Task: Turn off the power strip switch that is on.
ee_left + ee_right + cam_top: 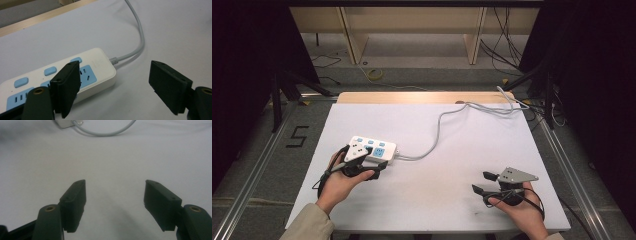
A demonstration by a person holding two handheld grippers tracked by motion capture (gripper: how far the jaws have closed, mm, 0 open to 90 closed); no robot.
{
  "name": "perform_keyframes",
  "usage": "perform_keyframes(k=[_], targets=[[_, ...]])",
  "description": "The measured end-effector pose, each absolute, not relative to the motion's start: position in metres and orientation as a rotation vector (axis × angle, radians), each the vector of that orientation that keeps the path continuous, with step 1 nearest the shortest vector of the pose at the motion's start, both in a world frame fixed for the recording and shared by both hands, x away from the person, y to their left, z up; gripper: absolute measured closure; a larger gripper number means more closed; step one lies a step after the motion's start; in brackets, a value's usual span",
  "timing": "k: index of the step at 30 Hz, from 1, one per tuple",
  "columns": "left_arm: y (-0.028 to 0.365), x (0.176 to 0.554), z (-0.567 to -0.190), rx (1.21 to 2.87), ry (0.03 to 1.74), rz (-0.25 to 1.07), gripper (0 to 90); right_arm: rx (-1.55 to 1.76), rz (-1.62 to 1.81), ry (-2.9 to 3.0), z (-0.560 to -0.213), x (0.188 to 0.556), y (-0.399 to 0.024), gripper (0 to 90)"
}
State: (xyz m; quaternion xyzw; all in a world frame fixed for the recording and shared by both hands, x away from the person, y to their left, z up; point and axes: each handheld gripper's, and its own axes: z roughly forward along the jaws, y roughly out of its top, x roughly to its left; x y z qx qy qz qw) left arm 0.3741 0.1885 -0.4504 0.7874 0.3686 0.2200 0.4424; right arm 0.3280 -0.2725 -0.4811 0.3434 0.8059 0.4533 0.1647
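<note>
high view: your left gripper [371, 169] lay at the near-left part of the white table [452, 150], right against the near long edge of the white power strip [373, 149]. the strip sat flat, with blue sockets and blue switches on its top face, and its grey cable [438, 131] ran off from its right end toward the far-right corner of the table. your right gripper [482, 183] rested in your right hand [518, 204] at the near-right part of the table, well apart from the strip, its tips pointing left.

left gripper view: your jaws stood spread wide, with nothing between them but bare table. one jaw overlapped the near edge of the power strip [98, 66] in the picture; whether it touched the casing could not be told. the other jaw stood over the bare surface, apart from the strip. the cable [140, 42] left the rounded end of the strip and curved away.

right gripper view: your jaws were likewise spread apart over the bare table surface, pinching nothing. a loop of cable [105, 132] lay far ahead.
</note>
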Motion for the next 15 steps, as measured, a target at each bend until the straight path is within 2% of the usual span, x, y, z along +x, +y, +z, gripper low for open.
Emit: perform_keyframes(k=[9, 15], targets=[[0.198, 0.352, -0.468, 1.991, 0.944, 0.558, 25.3, 0.978, 1.289, 2.296, -0.481, 0.328, -0.273, 35.4], [0.199, 0.351, -0.467, 1.958, 0.952, 0.563, 25.9, 0.973, 1.289, 2.301, -0.48, 0.328, -0.272, 35.4]])
